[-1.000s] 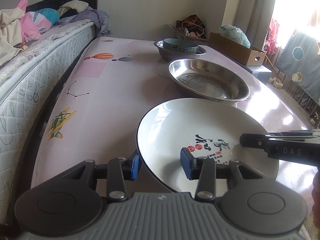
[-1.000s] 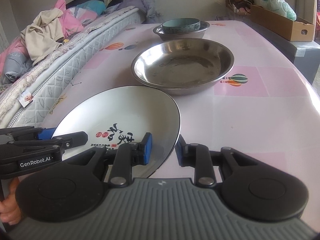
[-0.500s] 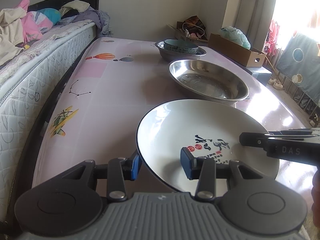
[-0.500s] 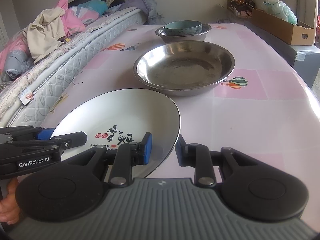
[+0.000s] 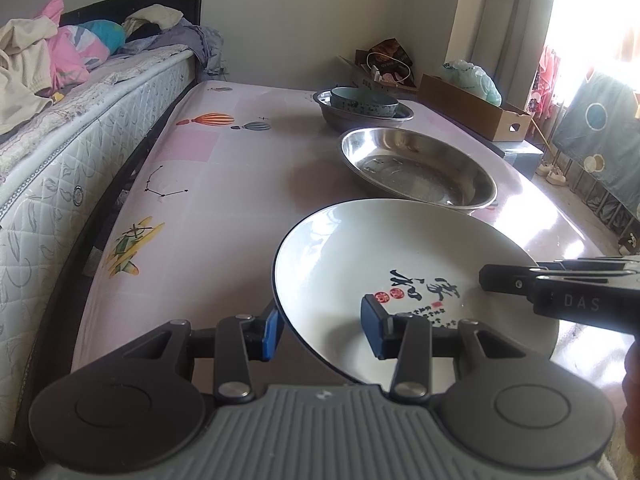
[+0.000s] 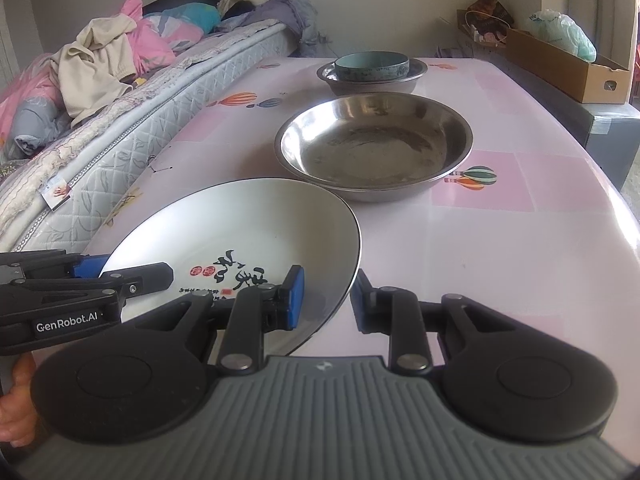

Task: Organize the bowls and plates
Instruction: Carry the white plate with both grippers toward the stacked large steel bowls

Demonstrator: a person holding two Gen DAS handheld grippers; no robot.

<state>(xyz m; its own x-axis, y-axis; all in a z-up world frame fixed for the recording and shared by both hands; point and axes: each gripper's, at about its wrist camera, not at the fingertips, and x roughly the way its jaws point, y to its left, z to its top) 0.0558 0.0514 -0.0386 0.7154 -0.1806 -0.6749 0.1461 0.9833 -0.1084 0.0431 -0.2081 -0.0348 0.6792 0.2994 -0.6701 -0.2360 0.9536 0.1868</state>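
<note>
White plate (image 5: pixel 400 264) at the table's (image 5: pixel 208 200) near edge, rim pinched both sides: left gripper (image 5: pixel 320 330) and right gripper (image 6: pixel 326 298) each closed on it. Step looks like carrying it; next likely into steel basin (image 6: pixel 376 152) just beyond, needing level, synchronised hands. Right view alone shows the teal bowl (image 6: pixel 372 65) nested deep in the far basin (image 6: pixel 396 82).

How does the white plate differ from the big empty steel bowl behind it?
The white plate is shallow and ceramic, with black writing; the steel bowl is deeper, bare metal. The plate is held at its rim by the left gripper and right gripper; the bowl rests on the table. Both are round and empty.
</note>
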